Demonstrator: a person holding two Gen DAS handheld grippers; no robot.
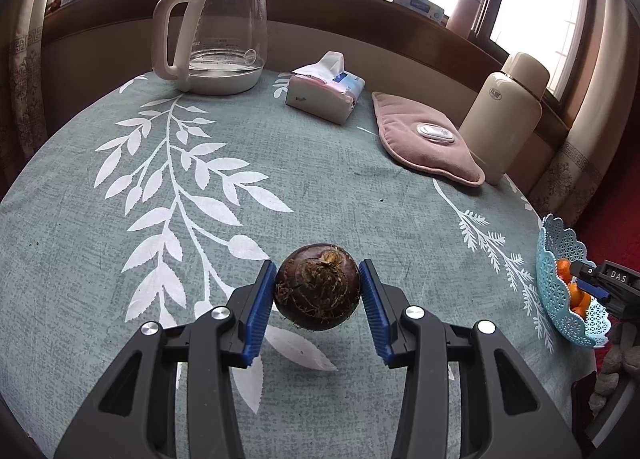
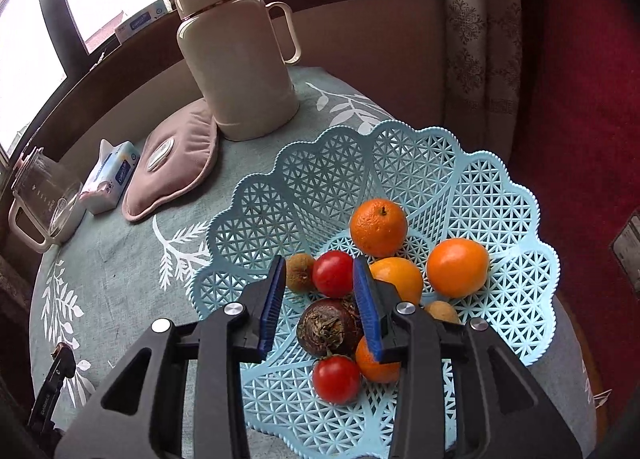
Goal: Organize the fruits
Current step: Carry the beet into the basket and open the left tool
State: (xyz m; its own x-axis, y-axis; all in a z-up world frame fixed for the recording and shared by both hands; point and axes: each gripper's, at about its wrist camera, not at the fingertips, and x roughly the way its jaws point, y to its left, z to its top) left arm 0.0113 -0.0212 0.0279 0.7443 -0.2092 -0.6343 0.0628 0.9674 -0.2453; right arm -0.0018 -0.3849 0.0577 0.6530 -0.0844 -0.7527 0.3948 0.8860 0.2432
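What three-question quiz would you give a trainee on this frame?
1. True or false: the left gripper grips a dark brown, round, hairy water chestnut.
2. How many red round tomatoes lie in the light blue lattice plastic basket? A one, B two, C four.
3. Fill in: the ___ gripper hovers over that basket.
Key: 1 true; 2 B; 3 the right gripper.

My right gripper hangs over the light blue lattice basket, blue pads apart with a red tomato showing between them, untouched. Below lie a dark brown bulb, a second tomato and several oranges.
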